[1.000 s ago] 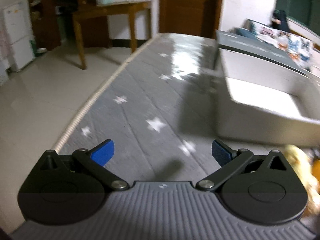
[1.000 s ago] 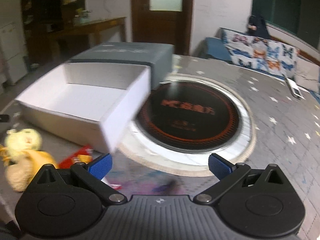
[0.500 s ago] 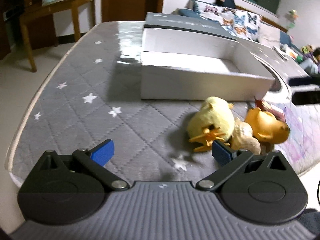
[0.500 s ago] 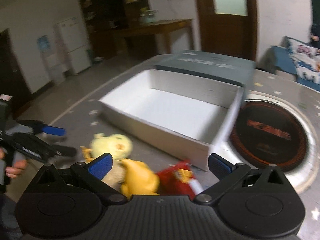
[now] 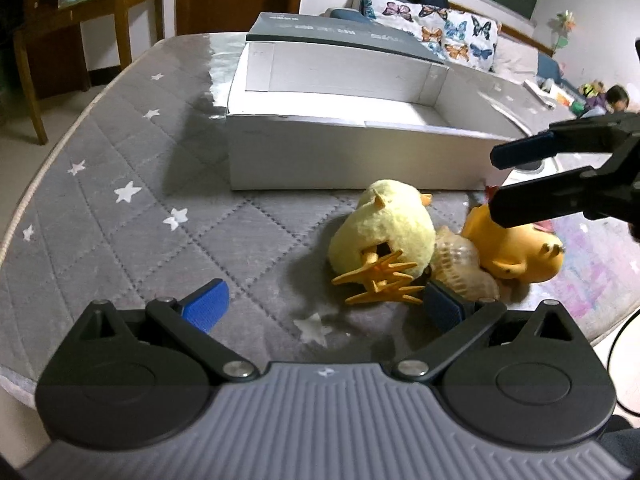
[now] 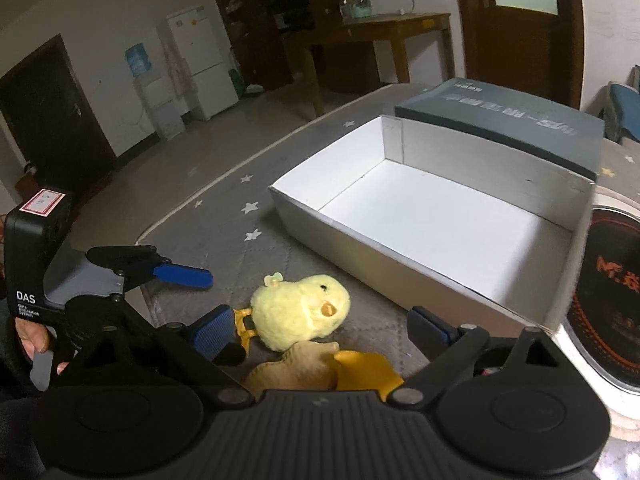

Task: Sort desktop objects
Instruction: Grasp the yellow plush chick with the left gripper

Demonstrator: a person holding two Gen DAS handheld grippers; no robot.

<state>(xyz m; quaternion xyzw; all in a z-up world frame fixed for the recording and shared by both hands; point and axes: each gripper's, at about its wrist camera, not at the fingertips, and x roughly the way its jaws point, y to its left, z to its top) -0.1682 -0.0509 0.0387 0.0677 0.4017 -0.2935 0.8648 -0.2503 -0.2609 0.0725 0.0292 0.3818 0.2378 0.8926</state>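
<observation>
A pale yellow plush chick (image 5: 384,232) (image 6: 304,312) lies on the grey quilted table in front of an open white box (image 5: 352,160) (image 6: 400,272). A beige toy (image 5: 460,264) (image 6: 296,368) and an orange duck (image 5: 520,252) (image 6: 368,372) rest against it. My left gripper (image 5: 324,306) is open just short of the chick's orange feet. One of its blue fingers (image 6: 182,274) shows in the right wrist view. My right gripper (image 6: 320,328) (image 5: 508,180) hovers over the toys, its jaws closing. The chick sits between its pads, which do not press on it.
A grey lid (image 5: 340,34) (image 6: 500,120) lies behind the box. A round black cooktop (image 6: 612,280) sits to the box's right, and a red packet (image 5: 490,190) peeks out beside the duck. The table edge (image 5: 40,172) curves along the left. A hand (image 6: 28,336) holds the left gripper.
Both grippers swung from the bare cloth and the cooktop toward the toys. The right gripper now shows in the left wrist view, and its jaws stand slightly narrower.
</observation>
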